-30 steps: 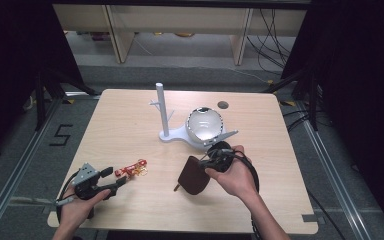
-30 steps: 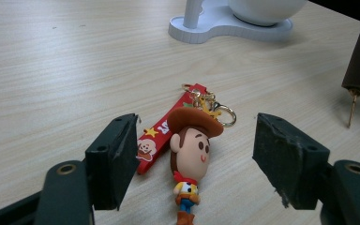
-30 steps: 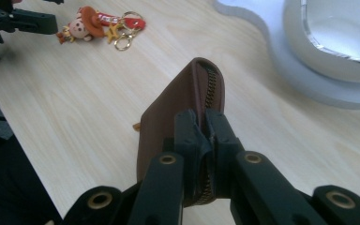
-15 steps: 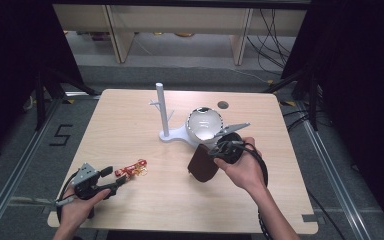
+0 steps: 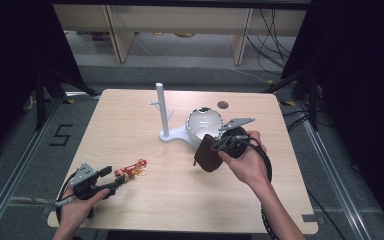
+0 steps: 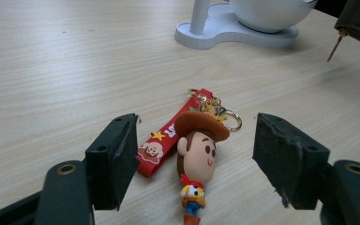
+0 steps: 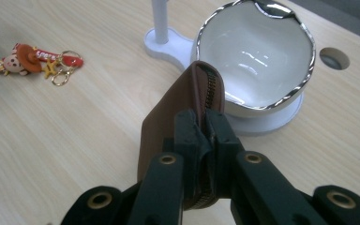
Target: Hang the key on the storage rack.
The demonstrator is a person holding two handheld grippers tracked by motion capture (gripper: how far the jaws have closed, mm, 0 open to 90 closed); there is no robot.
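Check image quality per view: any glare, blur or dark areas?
High view: table evenly lit, surroundings black. Right gripper view: bright glare streaks inside the white bowl; brown pouch sharp. Left gripper view: cowboy keychain sharp, white stand behind it slightly soft.

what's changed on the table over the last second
The right tool, shut on the brown zip pouch, has lifted it off the table and carried it toward the white bowl. The left tool, open, stayed by the cowboy keychain, which hasn't moved.
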